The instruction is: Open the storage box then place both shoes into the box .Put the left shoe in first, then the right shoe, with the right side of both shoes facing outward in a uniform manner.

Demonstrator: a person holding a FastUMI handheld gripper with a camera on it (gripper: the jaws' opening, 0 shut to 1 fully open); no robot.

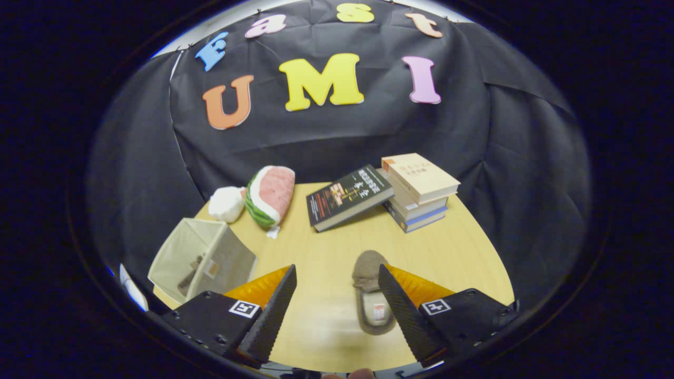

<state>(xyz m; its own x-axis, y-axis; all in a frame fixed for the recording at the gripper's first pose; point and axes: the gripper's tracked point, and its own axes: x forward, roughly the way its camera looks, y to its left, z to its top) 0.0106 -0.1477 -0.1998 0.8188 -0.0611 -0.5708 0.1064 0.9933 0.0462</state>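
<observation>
A grey-brown slipper-like shoe lies on the wooden table, toe pointing away, right beside the inner face of the right finger. My gripper hovers above it, open, with nothing held between the fingers. To the left of the left finger stands a beige fabric storage box, open at the top, with a second shoe partly visible inside it.
Beyond the fingers a watermelon-slice plush and a white soft object sit at the table's far left. A dark book leans against a stack of books at the far right. Black cloth walls surround the table.
</observation>
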